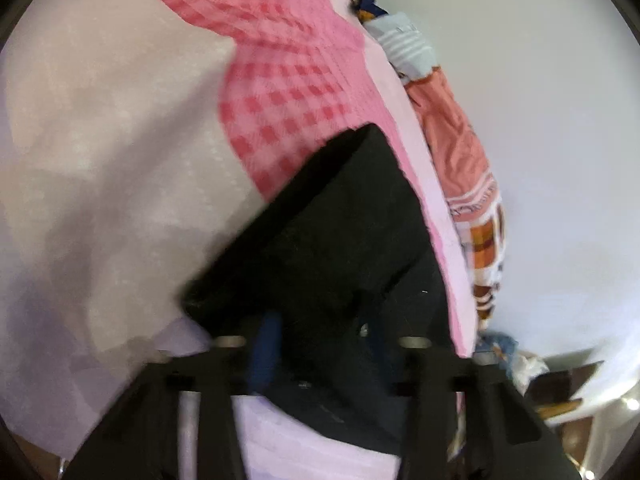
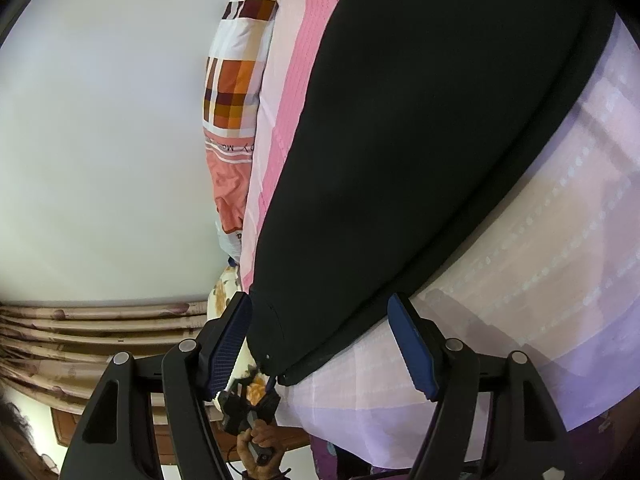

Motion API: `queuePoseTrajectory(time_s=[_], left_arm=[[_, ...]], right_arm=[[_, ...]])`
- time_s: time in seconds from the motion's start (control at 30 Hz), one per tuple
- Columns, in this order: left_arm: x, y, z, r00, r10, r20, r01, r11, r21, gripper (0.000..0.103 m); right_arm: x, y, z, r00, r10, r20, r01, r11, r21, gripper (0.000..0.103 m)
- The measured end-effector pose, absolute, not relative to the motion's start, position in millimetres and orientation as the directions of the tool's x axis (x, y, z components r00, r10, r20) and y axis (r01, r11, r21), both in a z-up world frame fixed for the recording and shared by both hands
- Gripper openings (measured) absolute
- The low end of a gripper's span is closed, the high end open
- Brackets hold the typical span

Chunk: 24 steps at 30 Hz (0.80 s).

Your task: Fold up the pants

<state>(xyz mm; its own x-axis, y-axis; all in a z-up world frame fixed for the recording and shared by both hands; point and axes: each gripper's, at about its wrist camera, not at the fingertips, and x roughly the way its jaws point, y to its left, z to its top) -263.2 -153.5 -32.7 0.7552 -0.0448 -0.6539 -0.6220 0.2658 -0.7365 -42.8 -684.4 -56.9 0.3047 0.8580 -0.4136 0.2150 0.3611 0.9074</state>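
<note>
Two hand-held grippers work at one pair of black pants (image 2: 408, 152) spread long across the bed (image 2: 540, 280), over its lilac sheet and a pink checked cloth (image 1: 288, 92). The right hand-held gripper (image 2: 326, 344) stands spread wide, blue pads (image 2: 230, 338) either side of the pants' near end, not pinching it. The left hand-held gripper (image 1: 320, 344) is clenched on a folded corner of the pants. Patterned pillows (image 2: 232, 92) lie along the wall.

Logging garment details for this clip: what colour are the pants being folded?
Plain black pants, no visible pattern; clearest in the right wrist view, lying on the pale lilac sheet.
</note>
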Motion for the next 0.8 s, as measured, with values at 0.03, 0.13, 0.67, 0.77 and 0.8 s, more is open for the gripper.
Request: queuePoseTrajectory(time_s=[0.03, 0.13, 0.67, 0.77, 0.8], left_arm=[[-265.7, -154.2, -32.2, 0.754, -0.041, -0.655, -0.622, 0.273, -0.734, 0.030], [-267.6, -165.3, -17.2, 0.746, -0.015, -0.666, -0.620, 0.349, -0.703, 0.028], [-285.7, -164.7, -7.3, 0.765, -0.058, -0.641, -0.600, 0.297, -0.743, 0.024], [-284.6, -164.7, -5.1, 0.769, -0.060, -0.636, -0.595, 0.296, -0.747, 0.024], [-284.2, -164.4, -4.8, 0.769, -0.061, -0.637, -0.596, 0.295, -0.747, 0.024]], right_arm=[[-42.7, -684.6, -55.9, 0.306, 0.856, -0.417, 0.209, 0.368, 0.906, 0.069], [-41.9, -681.3, -53.3, 0.299, 0.863, -0.406, 0.187, 0.365, 0.912, 0.069], [-35.1, -634.2, -72.3, 0.176, 0.927, -0.331, 0.203, 0.295, 0.934, 0.069], [-33.7, -632.0, -73.2, 0.172, 0.912, -0.372, 0.197, 0.338, 0.920, 0.069], [-33.4, -630.5, -74.1, 0.168, 0.904, -0.393, 0.201, 0.359, 0.911, 0.069]])
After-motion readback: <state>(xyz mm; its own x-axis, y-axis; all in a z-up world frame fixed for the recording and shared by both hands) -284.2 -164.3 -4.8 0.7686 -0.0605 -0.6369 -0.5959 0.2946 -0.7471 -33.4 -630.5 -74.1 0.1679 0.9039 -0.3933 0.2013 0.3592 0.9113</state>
